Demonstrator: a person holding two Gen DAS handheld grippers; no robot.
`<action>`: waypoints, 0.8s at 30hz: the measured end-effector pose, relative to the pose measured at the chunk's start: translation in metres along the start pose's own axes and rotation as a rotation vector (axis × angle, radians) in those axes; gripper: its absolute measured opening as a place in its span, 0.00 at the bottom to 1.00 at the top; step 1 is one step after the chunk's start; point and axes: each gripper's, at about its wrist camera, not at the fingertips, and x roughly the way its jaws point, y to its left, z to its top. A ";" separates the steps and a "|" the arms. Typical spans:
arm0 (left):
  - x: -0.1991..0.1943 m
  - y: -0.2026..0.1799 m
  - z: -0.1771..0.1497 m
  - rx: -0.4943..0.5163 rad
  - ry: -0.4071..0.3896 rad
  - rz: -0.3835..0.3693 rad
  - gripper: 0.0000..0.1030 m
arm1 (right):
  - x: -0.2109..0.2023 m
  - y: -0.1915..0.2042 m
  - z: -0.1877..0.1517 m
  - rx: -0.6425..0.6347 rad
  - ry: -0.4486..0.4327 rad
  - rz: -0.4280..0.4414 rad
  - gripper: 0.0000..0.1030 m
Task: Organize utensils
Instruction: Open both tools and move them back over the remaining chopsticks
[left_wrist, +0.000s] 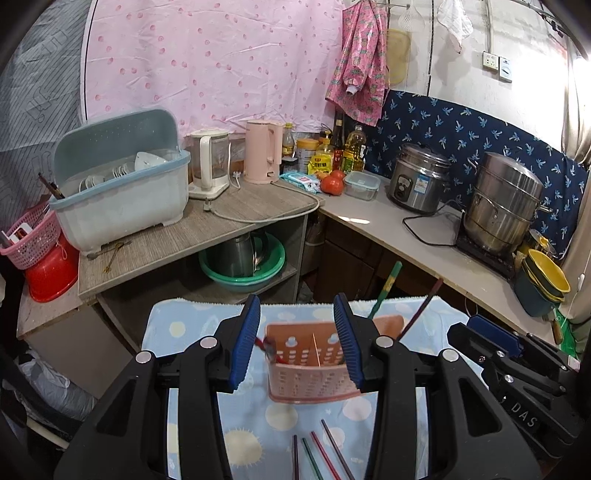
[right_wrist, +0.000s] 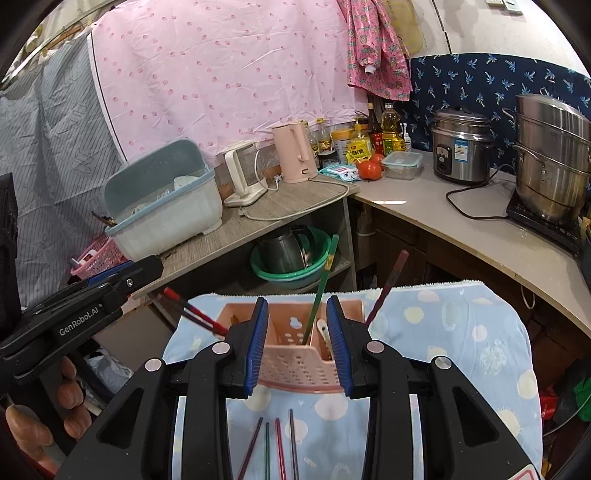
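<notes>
A pink perforated plastic utensil caddy (right_wrist: 295, 350) with a divider sits on a pale blue cloth printed with suns and clouds (right_wrist: 461, 332), which covers the bench. Some utensils already stand in the caddy: a green chopstick (right_wrist: 321, 284), a dark red chopstick (right_wrist: 388, 288) at its right end, a white spoon (right_wrist: 324, 328), and red sticks (right_wrist: 199, 314) leaning out to the left. Four loose chopsticks (right_wrist: 275, 446) in dark, green and red lie side by side on the cloth, just in front of the caddy. The left gripper (left_wrist: 297, 350) and right gripper (right_wrist: 297, 339) both hover over them with jaws partly open and nothing between the pads. The sorting looks part done, with this moment falling between placements. The next move likely calls for lowering one gripper to the cloth and pinching a single thin stick, which lies flat and close to its neighbours, so the pads may slip or take two.
</notes>
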 end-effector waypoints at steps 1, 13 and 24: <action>-0.001 0.001 -0.005 -0.001 0.006 0.003 0.38 | -0.002 0.001 -0.005 -0.005 0.005 -0.002 0.31; 0.001 0.010 -0.095 -0.012 0.144 0.027 0.38 | -0.015 -0.002 -0.089 -0.023 0.140 -0.018 0.31; -0.008 0.012 -0.179 -0.023 0.227 0.053 0.38 | -0.016 0.002 -0.175 -0.070 0.245 -0.077 0.31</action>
